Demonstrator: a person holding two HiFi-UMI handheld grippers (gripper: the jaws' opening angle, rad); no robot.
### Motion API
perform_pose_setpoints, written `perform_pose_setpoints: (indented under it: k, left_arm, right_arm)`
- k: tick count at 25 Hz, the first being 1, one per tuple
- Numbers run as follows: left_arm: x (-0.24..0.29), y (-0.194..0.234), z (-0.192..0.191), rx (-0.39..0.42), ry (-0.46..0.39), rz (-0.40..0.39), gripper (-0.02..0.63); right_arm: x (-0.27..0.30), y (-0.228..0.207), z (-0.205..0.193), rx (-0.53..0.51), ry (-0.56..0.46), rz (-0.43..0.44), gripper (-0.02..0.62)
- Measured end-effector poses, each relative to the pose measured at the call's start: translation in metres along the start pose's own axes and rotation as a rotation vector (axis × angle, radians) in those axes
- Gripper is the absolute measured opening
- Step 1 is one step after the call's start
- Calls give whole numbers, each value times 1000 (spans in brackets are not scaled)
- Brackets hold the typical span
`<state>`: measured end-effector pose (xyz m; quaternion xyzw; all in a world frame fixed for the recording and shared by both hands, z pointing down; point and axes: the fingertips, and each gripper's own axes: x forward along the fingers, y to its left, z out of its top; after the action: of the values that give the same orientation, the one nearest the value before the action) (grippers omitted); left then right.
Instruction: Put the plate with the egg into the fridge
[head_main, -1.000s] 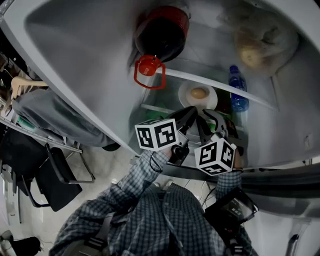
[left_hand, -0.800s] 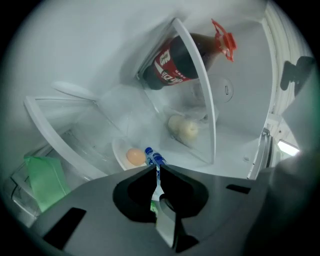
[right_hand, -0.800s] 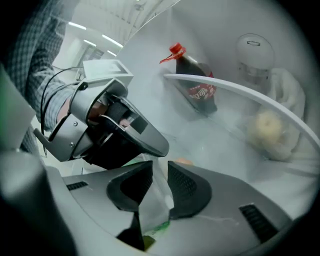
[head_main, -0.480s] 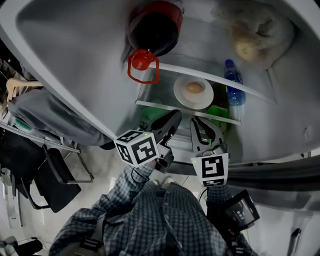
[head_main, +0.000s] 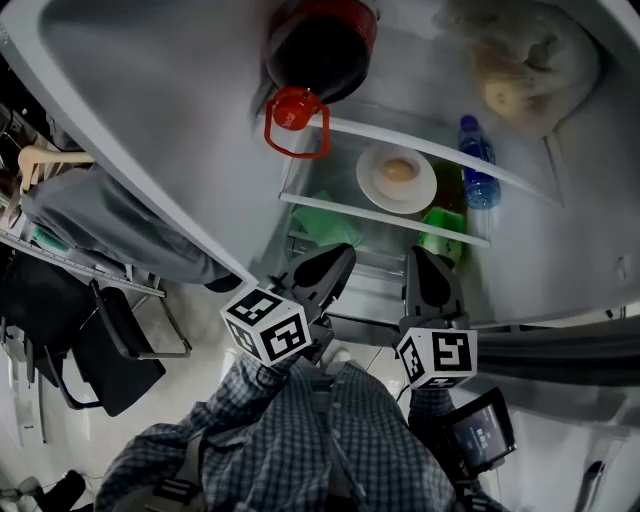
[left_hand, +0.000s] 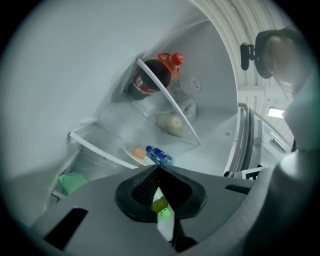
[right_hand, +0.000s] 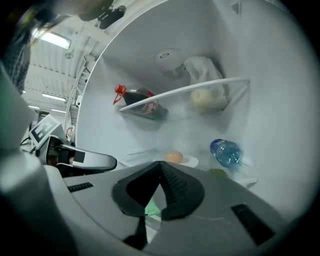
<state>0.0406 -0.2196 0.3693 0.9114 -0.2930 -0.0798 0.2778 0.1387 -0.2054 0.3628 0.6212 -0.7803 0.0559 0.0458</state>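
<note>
A white plate (head_main: 420, 190) with a brown egg (head_main: 399, 170) rests on the glass middle shelf (head_main: 330, 208) of the open fridge. Both grippers hang below and in front of that shelf, apart from the plate. My left gripper (head_main: 334, 258) is shut with nothing in it, and so is my right gripper (head_main: 426, 264). In the left gripper view the egg (left_hand: 138, 151) shows beyond the shut gripper (left_hand: 155, 171). In the right gripper view the egg (right_hand: 174, 157) on its plate (right_hand: 190, 161) lies just past the shut gripper (right_hand: 161, 166).
A dark cola bottle (head_main: 320, 50) with a red cap lies on the upper shelf beside a bagged food item (head_main: 520, 75). A blue water bottle (head_main: 478, 175) and a green bottle (head_main: 445, 232) sit right of the plate. Green packets (head_main: 328, 220) lie lower left. A black chair (head_main: 110, 350) stands on the floor left.
Both grippers have drawn back from the plate toward the person. The right gripper's jaws have closed. The plate with the egg has stayed on the shelf.
</note>
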Motion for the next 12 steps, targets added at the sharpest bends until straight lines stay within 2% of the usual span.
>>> perform_pose_setpoints:
  k: [7, 12]
  left_arm:
    - [-5, -4, -13, 108, 48, 8, 8]
    - [-2, -6, -14, 100, 46, 0, 8]
  right_arm:
    - [-8, 5, -14, 89, 1, 36, 5]
    - [-8, 12, -11, 70, -18, 69, 5]
